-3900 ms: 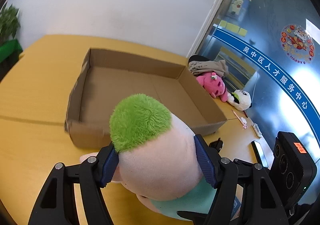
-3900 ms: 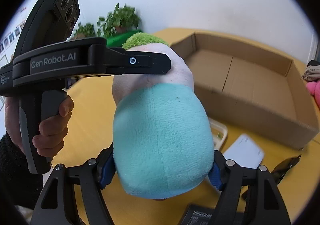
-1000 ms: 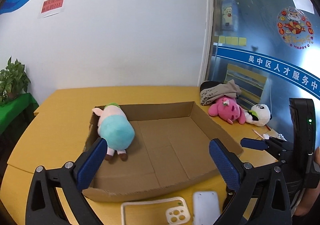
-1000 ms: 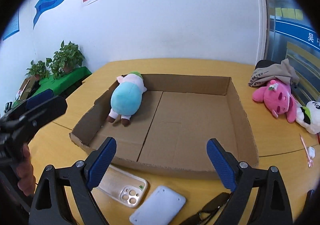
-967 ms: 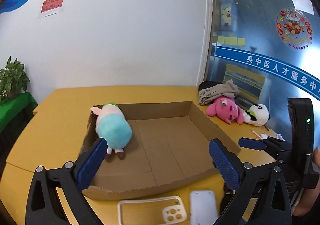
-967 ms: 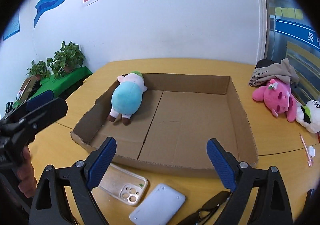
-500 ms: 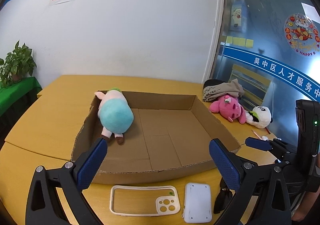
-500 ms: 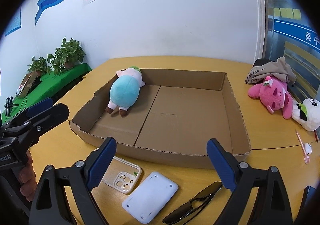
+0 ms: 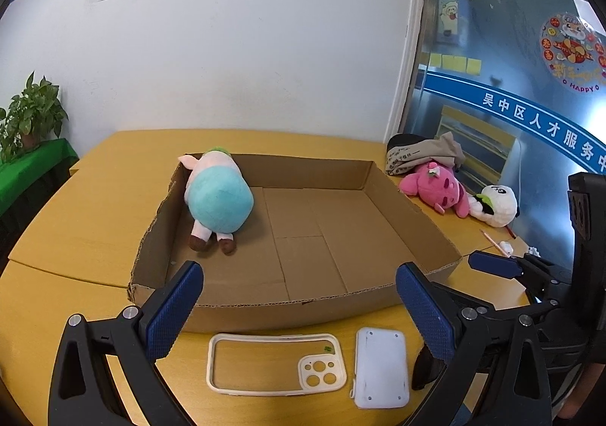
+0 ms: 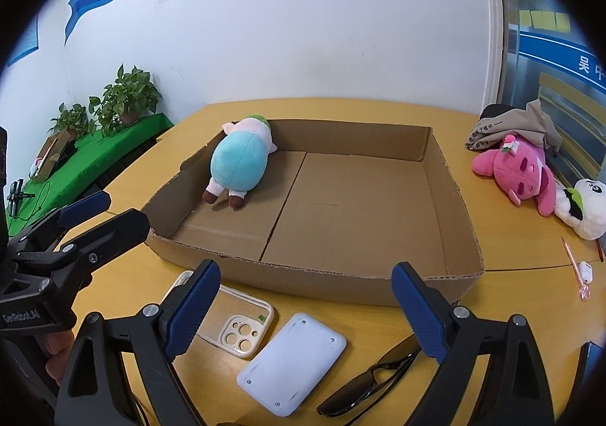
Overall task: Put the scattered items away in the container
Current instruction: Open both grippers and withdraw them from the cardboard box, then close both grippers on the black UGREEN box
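A shallow cardboard box (image 9: 413, 214) sits in the middle of the yellow tabletop (image 9: 113, 168), and the plush pig with the teal body (image 9: 217, 195) lies inside it, tucked into the far left corner with its brown feet pointing toward the box's near wall. Both grippers hang over the near edge of the tabletop with nothing between their blue pads — the left gripper (image 9: 299, 297) has its jaws spread wide, and the right gripper (image 10: 305, 297) stands just as wide. Between the box's near wall and the tabletop's near edge lie three loose things in a row: a cream phone case (image 9: 276, 363) (camera cut-outs at its right end), a white flat device (image 9: 380, 365) just beside it, and black sunglasses (image 10: 373, 386) further right. Along the right edge of the tabletop, well apart from the box, a pink plush toy (image 10: 517, 170) lies touching a white panda plush (image 10: 585, 208), with a bundle of beige cloth (image 10: 511, 128) behind them and a pink pen (image 10: 573, 261) nearer — all still outside the box.
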A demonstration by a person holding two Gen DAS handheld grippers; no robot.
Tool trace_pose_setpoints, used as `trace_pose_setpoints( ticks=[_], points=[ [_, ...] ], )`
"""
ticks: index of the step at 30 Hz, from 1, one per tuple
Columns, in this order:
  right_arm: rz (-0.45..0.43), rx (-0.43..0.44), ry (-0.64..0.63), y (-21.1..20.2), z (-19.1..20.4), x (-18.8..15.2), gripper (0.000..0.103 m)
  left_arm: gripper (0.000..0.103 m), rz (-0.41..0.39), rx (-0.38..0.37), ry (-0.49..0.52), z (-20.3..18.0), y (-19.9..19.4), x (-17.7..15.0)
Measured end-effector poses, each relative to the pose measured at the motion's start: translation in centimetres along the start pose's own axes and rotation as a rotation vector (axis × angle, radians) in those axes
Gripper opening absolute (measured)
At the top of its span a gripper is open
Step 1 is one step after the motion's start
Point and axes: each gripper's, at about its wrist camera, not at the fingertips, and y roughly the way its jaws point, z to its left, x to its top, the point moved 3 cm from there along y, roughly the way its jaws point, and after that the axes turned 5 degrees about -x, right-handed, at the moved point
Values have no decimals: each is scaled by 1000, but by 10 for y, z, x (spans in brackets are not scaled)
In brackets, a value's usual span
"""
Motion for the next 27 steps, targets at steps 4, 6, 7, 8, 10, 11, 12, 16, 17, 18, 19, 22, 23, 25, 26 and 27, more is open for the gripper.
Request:
trace_pose_setpoints(
  ticks=[4, 6, 7, 8, 10, 11, 12, 16, 17, 18, 19, 22, 23, 25, 26, 27],
  points=[
    [10, -1, -9, 0, 1, -5, 92, 103, 12, -17, -9, -2, 2, -6],
    [15, -2, -13, 2, 2, -7, 92, 103, 17, -14, -7, -2, 3, -8],
    [19, -1, -14, 2, 2, -8, 92, 103, 20, -13, -7, -2, 3, -9],
    [21, -1, -12, 3, 1, -9, 92, 103, 22, -12, -8, -1, 3, -9],
    [26, -1, -8, 3, 0, -11, 92, 103, 27, -14, -14, 0, 4, -11],
    [28, 0, -10, 4, 0, -12, 92, 103, 28, -14, -17, 1, 5, -11],
    [31, 0, -13, 4, 0, -13, 92, 103, 29, -13, -20, 2, 5, -11],
    [33, 2, -12, 4, 0, -13, 92, 103, 35, -15, -25, 2, 7, -14],
    [34, 4, -10, 4, -1, -13, 92, 103, 36, -14, -24, 1, 7, -14],
    [36, 5, -9, 4, -1, -14, 92, 103, 38, -12, -21, 1, 8, -15],
    [38, 5, -8, 5, -1, -14, 92, 103, 41, -11, -18, 0, 8, -16],
    [45, 12, -3, 6, -2, -17, 92, 103, 48, -14, -20, 0, 9, -18],
    [48, 13, -5, 7, -1, -18, 92, 103, 51, -14, -20, 0, 9, -19],
    [56, 10, -17, 7, -1, -20, 92, 103, 55, -15, -18, -1, 10, -19],
    [58, 9, -22, 8, -1, -21, 92, 103, 56, -14, -18, -1, 10, -20],
    [60, 7, -24, 7, -2, -22, 93, 103, 58, -15, -18, -1, 10, -20]
  ],
)
